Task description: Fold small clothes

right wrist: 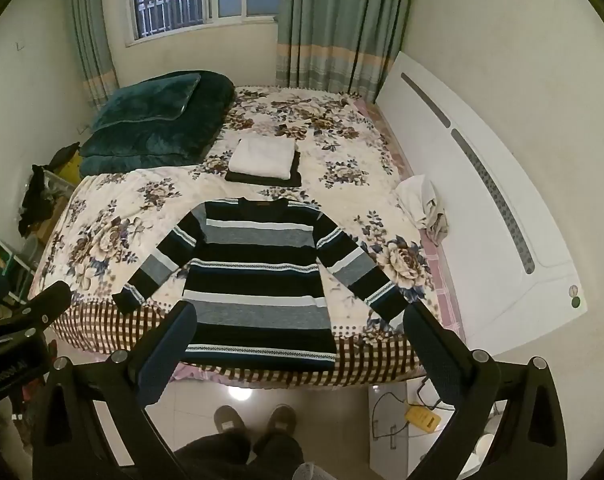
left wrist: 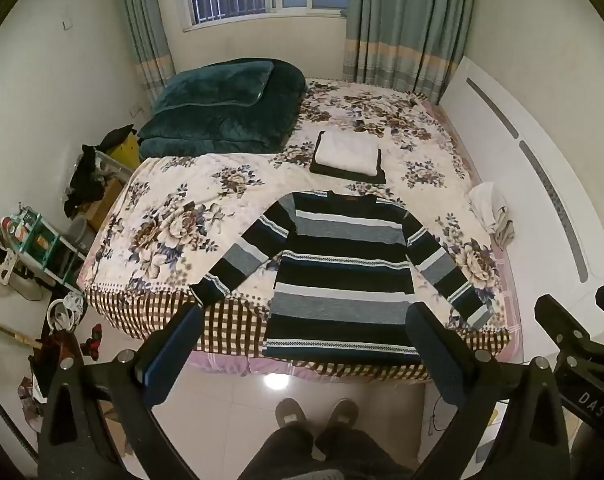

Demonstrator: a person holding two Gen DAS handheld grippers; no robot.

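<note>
— On the near end of the bed (left wrist: 173, 216), what's laid out?

— One striped sweater (left wrist: 338, 276), flat, neckline toward the window, both sleeves angled out and down, its hem at the bed's edge over the checked border. Dark, grey and white bands.

— And the claws?

— Both held back above the floor, clear of the cloth. The left gripper (left wrist: 302, 352) has its jaws spread wide, nothing between them; the right gripper (right wrist: 297, 344) is spread the same way, also holding nothing.

— Anything already folded?

— Behind the sweater, well apart from it, a folded white garment (left wrist: 348, 152) sits on top of a folded dark garment (left wrist: 378, 176). A crumpled pale cloth (left wrist: 490, 208) lies by the white headboard (left wrist: 514, 184).

— Any writing?

— Only fragments: "DAS" on the right tool's body where it shows in the left wrist view. A small brown tag at the sweater's collar is too small to read.

— Else?

— A dark green quilt (left wrist: 221, 108) stacked at the far left corner.
</note>
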